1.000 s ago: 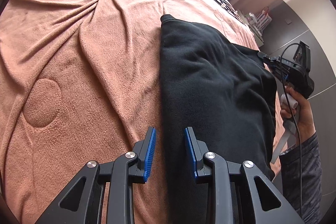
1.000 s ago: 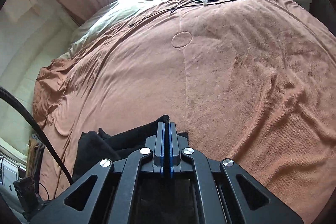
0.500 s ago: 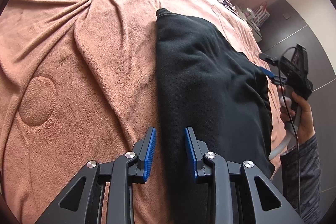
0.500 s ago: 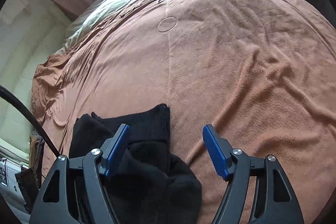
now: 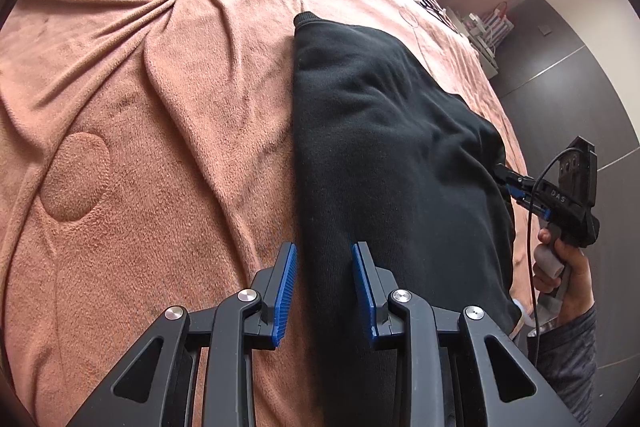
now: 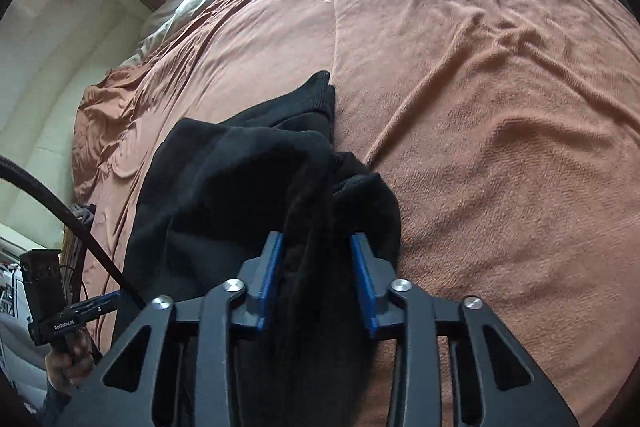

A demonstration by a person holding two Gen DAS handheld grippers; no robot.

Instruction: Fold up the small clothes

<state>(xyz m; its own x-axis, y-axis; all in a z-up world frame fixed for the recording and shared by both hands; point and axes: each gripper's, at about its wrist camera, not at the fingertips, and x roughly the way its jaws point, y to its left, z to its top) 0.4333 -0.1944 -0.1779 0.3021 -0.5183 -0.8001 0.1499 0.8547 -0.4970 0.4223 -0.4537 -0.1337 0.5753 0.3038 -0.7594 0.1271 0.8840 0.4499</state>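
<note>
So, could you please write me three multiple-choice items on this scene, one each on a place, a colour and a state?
1. Where does the black knit garment lie?
A. on the brown fleece blanket
B. on a wooden floor
C. in a basket

2. What colour are the claw pads?
A. red
B. blue
C. green

3. How do the left claw jaws stand?
A. shut flat together
B. clamped on a cable
C. apart over the garment's edge

Answers: 1 A, blanket shows all around the garment; 2 B, both views show blue pads; 3 C, a gap shows between the pads.
</note>
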